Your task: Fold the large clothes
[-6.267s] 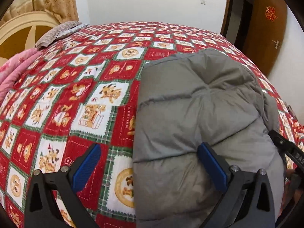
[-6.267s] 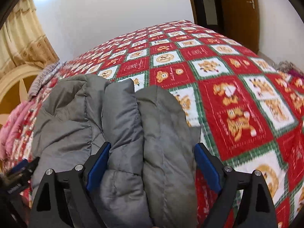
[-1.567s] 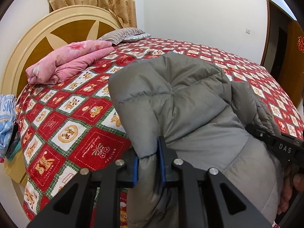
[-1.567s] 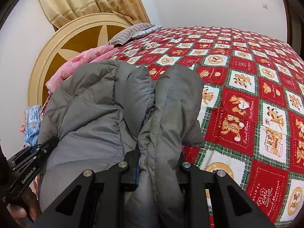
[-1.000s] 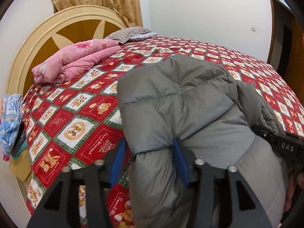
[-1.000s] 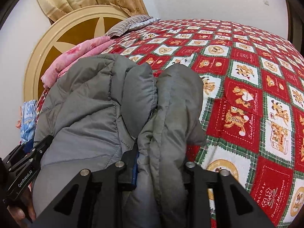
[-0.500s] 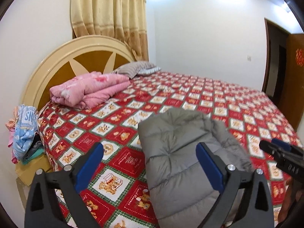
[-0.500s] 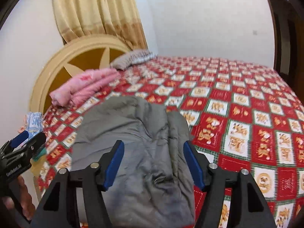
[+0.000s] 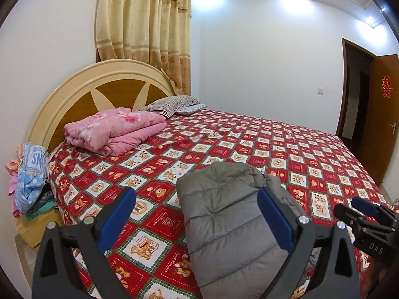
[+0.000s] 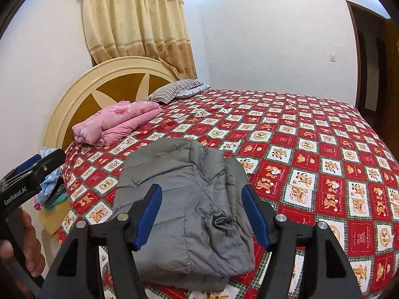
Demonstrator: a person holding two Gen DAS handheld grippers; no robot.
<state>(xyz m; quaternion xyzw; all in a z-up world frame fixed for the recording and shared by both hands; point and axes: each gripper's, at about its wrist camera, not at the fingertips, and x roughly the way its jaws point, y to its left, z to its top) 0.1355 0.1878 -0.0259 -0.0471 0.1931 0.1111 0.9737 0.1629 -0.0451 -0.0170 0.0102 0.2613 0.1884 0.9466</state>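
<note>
A: The grey puffer jacket (image 9: pixel 232 226) lies folded into a thick bundle on the red patchwork bedspread (image 9: pixel 286 154), low in the middle of the left wrist view. In the right wrist view the jacket (image 10: pixel 184 206) sits low and centre too, close to the bed's near edge.

B: And the claws?

A: The left gripper (image 9: pixel 197 221) stands wide, its blue pads (image 9: pixel 117 214) well apart and clear of the cloth; one pad shows over the bedspread, the other over the jacket's right part. The right gripper (image 10: pixel 202 214) is spread about halfway, its pads (image 10: pixel 149 214) framing the bundle without pressing on it. Neither holds anything.

B: Anything else on the bed?

A: A folded pink quilt (image 9: pixel 114 129) at the left of the frame, just before the rounded cream headboard (image 9: pixel 94 84), with a striped pillow (image 9: pixel 174 104) beyond it. Yellow curtains (image 9: pixel 144 32) hang at upper left. A heap of clothes (image 9: pixel 30 177) sits at the far left edge, apparently on a low stand, though the view there is distorted. A brown door (image 9: pixel 384 114) stands at the right.
</note>
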